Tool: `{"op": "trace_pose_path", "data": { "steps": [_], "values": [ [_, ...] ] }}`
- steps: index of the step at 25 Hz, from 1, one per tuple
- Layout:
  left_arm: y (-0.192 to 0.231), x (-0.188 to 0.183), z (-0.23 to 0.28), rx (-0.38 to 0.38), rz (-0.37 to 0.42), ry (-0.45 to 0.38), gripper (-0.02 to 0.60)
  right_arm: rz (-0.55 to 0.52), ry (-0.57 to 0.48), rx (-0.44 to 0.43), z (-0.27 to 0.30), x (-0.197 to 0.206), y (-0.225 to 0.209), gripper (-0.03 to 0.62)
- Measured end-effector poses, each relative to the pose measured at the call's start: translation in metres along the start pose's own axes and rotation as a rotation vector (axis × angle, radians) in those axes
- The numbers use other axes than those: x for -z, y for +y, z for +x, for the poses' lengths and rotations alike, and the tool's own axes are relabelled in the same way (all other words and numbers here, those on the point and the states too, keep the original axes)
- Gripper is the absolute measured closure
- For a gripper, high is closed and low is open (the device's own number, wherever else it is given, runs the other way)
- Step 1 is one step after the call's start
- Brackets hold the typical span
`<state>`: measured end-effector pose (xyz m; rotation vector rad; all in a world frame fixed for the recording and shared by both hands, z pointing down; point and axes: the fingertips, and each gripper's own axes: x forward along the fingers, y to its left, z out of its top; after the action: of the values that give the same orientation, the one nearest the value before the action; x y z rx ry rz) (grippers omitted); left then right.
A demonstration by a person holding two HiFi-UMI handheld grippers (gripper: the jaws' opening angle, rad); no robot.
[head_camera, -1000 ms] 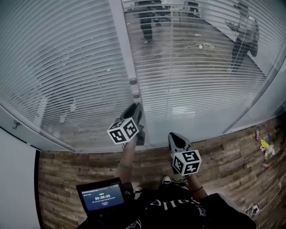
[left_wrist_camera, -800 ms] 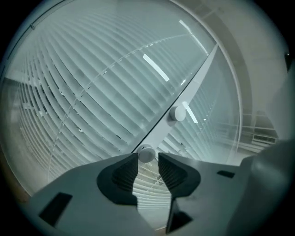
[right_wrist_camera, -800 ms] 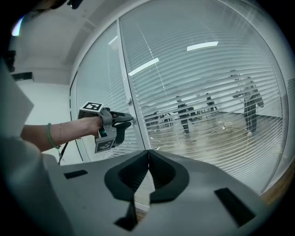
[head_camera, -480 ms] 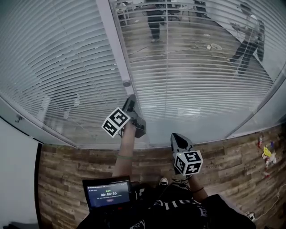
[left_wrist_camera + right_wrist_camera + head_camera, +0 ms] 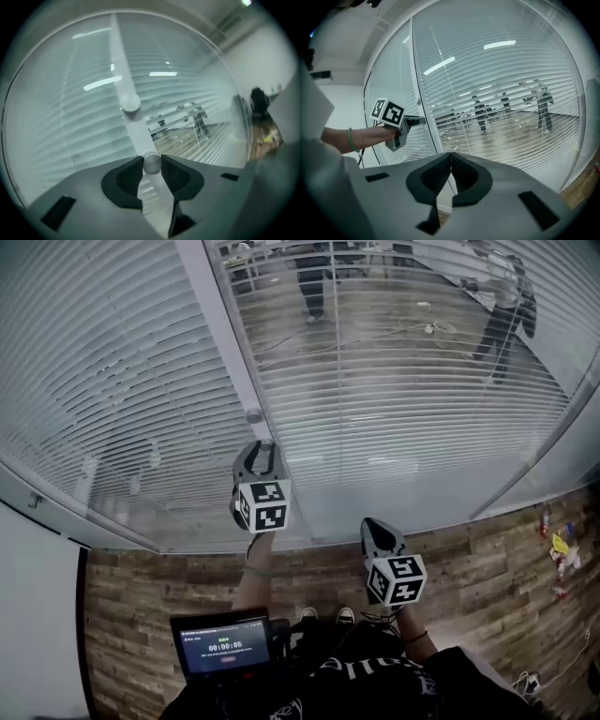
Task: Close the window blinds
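Now rolled upright, my left gripper, jaws just opened wider, clasps the lower knob that should tilt the see-through blinds shut; right gripper hangs closed, empty.

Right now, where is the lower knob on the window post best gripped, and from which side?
Grip the lower knob by its round rim, coming straight on from the room side: it is a short cylinder standing out of the post. The left tool, whose jaws have just been opening, now pinches it this way.
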<state>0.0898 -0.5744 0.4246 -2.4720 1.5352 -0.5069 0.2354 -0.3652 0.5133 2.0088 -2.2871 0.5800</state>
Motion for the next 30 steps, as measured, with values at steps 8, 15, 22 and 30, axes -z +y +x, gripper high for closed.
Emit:
{"op": "trace_pose_path", "data": {
  "steps": [8,15,22,30],
  "values": [
    [-0.008,0.005,0.003,-0.001,0.4,-0.03,0.457,0.008,0.017,-0.002,0.01,0.007,0.01,0.577],
    [0.003,-0.007,-0.01,0.202,-0.581,-0.065,0.44,0.004,0.02,-0.004,0.015,0.007,0.02,0.577],
    [-0.005,0.008,0.0,0.316,-0.996,-0.036,0.449,0.002,0.014,0.001,0.015,0.005,0.025,0.577],
    [0.001,0.004,-0.003,0.125,-0.09,0.049,0.456,0.014,0.017,0.029,0.012,0.008,0.023,0.577]
  ]
}}
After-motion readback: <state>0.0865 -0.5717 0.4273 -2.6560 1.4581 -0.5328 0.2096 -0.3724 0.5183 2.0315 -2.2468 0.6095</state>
